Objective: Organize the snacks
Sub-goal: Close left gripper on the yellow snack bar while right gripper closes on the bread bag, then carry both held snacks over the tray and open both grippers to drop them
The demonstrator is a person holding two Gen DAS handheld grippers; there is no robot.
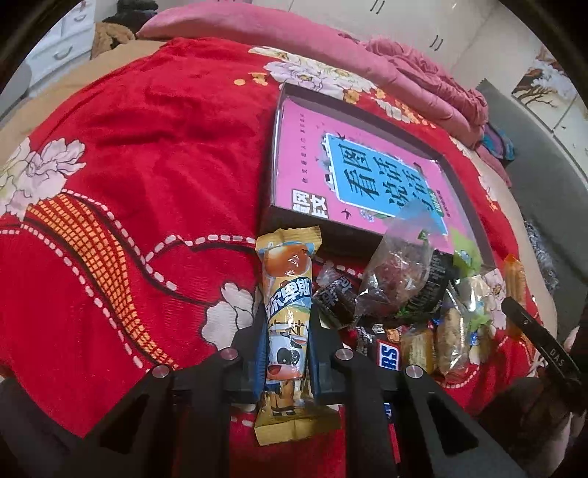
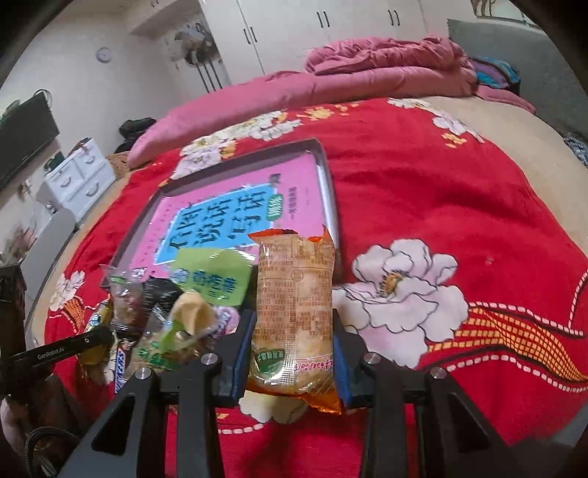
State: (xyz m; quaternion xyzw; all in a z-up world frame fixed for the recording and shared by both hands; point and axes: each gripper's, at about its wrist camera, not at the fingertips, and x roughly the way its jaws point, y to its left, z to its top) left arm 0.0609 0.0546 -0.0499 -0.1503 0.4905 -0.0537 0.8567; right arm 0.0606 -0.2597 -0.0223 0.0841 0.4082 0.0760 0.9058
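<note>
My left gripper (image 1: 284, 362) is shut on a long yellow cow-print snack packet (image 1: 288, 316), held above the red bedspread. My right gripper (image 2: 292, 349) is shut on an orange-edged cracker packet (image 2: 296, 309). A pile of loose snacks (image 1: 415, 298) lies between the grippers, just in front of a dark shallow box (image 1: 273, 147) that holds a pink book (image 1: 367, 172). The pile (image 2: 176, 316) and the box (image 2: 329, 176) also show in the right wrist view. A clear bag of brown snacks (image 1: 395, 272) leans on the box's near edge.
The red flowered bedspread (image 1: 128, 165) covers the bed. A pink quilt (image 2: 367, 73) is bunched at the far side. White drawers (image 2: 81, 176) and wardrobes (image 2: 312, 33) stand beyond the bed. The other gripper's black body (image 2: 58, 349) shows at the left edge.
</note>
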